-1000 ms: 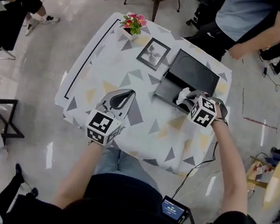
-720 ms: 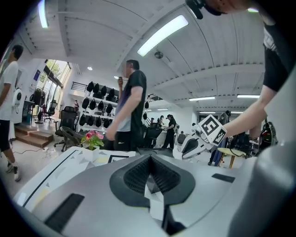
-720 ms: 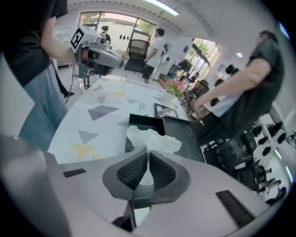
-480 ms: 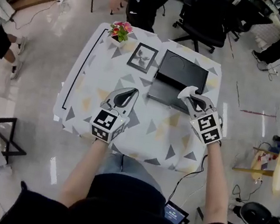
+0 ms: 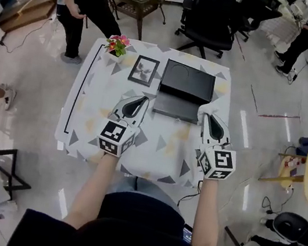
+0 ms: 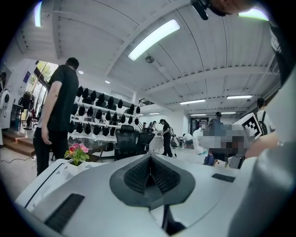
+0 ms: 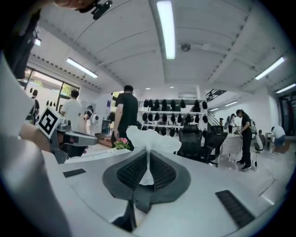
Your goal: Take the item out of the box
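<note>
White tissue (image 7: pixel 149 138) has left the box (image 5: pixel 186 83), pinched in the right gripper (image 5: pixel 209 118) at mid-frame; left gripper (image 5: pixel 140 100) closed, empty. Removal looks done.

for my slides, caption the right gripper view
Right gripper shut on a crumpled white item that sticks out above its jaws

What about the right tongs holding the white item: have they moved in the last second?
Yes. The right tongs, shut on the white item, were over the black box; now they sit beside its right edge, nearer the person.
</note>
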`<state>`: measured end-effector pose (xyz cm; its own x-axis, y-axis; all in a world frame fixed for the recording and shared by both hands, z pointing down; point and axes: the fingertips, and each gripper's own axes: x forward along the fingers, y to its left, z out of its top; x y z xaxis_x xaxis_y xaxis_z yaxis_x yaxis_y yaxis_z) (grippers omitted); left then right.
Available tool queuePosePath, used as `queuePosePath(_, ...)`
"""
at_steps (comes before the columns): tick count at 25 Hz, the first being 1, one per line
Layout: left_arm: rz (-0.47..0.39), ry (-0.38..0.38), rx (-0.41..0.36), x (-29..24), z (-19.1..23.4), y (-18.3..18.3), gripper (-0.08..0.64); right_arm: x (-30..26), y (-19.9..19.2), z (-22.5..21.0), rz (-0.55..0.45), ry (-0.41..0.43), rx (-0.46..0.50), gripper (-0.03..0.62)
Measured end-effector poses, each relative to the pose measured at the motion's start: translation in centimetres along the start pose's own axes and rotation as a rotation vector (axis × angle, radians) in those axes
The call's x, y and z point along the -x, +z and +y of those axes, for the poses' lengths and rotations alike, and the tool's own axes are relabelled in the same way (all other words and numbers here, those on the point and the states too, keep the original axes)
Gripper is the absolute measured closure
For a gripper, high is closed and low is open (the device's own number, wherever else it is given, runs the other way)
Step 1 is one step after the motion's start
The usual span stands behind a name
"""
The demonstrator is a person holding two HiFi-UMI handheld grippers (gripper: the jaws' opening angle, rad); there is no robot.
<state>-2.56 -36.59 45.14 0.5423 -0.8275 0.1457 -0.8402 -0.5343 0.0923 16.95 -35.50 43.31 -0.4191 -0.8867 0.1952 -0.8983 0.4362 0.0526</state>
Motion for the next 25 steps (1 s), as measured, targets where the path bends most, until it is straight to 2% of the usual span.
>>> queuePosePath(5, -0.008, -0.006, -0.006, 0.0, -0.2, 0.5, 0.54, 2.7, 0.2, -0.3, -0.094, -0.1, -0.078, 0.571)
queuePosePath(10, -0.016, -0.006, -0.012, 0.1, -0.3, 1.0, 0.54, 4.5, -0.4, -0.6, -0.12, -0.163, -0.113, 0.571)
queuePosePath(16, -0.02, -0.009, -0.025, 0.1, -0.5, 1.4, 0.54, 5.6, -1.1, -0.2, -0.146, -0.189, -0.128, 0.571)
queuePosePath(25, -0.018, -0.022, -0.028, -0.2, -1.0, 1.4, 0.54, 5.9, -1.4, -0.2, -0.128, -0.209, -0.123, 0.572)
